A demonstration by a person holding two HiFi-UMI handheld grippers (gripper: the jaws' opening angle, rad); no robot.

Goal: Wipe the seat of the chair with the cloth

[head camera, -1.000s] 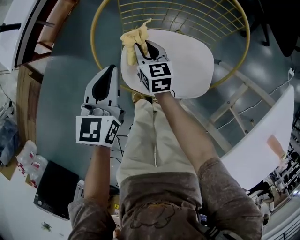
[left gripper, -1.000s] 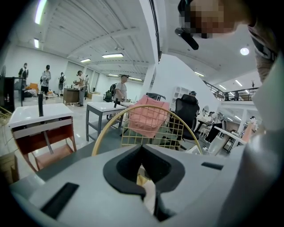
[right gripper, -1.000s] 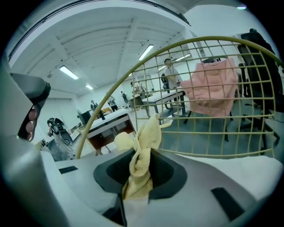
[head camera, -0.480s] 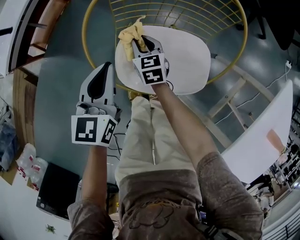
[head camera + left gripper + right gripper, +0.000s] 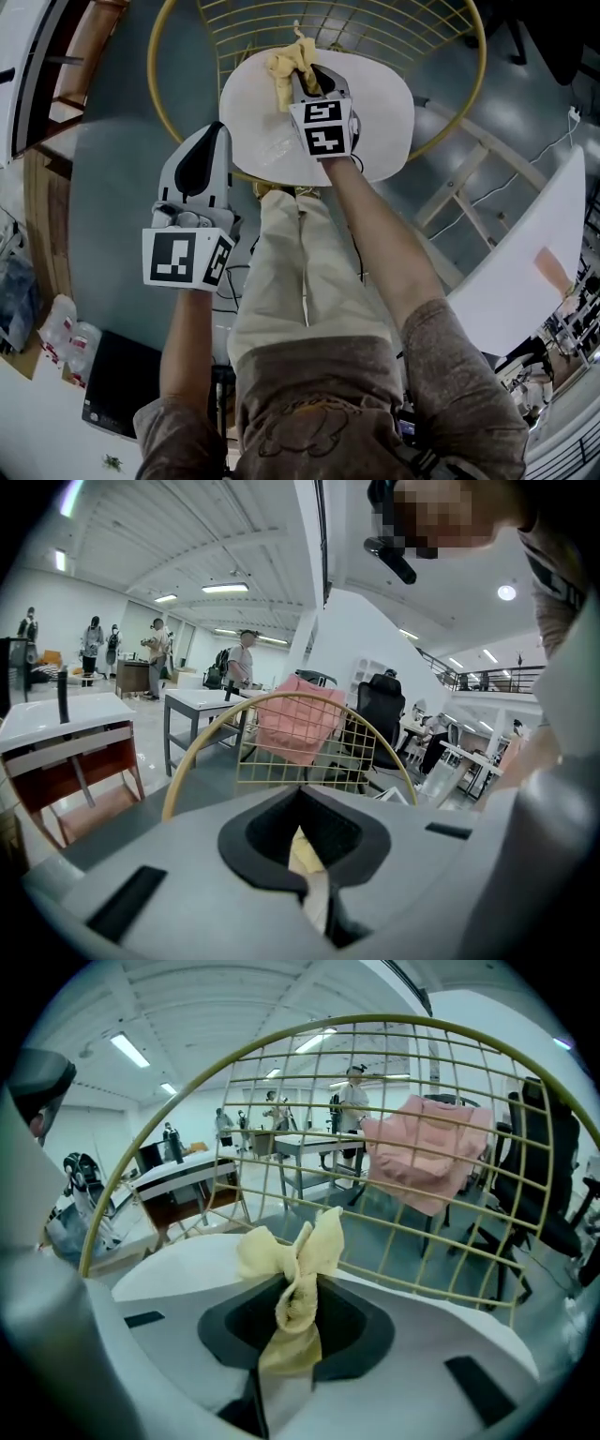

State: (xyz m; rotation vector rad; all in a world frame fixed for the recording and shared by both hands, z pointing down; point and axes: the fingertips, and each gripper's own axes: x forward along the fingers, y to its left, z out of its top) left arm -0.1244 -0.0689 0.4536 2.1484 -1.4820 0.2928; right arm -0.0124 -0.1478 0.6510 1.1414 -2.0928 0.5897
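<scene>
the soft yellow cloth (image 5: 287, 64), bunched into a crumpled strip, runs lengthwise out of the right gripper (image 5: 300, 82), whose jaws pinch it. its loose ends fan toward the gold wire backrest (image 5: 394, 28), over the far edge of the smooth white rounded seat (image 5: 380, 108). the left gripper (image 5: 221, 133) hangs beside the seat, jaws pressed together.

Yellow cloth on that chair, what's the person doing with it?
A person is holding a gripper in each hand. The right gripper is shut on a bunched-up yellow cloth and holds it at the back of the chair's white seat, close to the gold wire backrest, as if to wipe it. The left gripper hangs to the left of the seat with its jaws together, holding nothing.
</scene>
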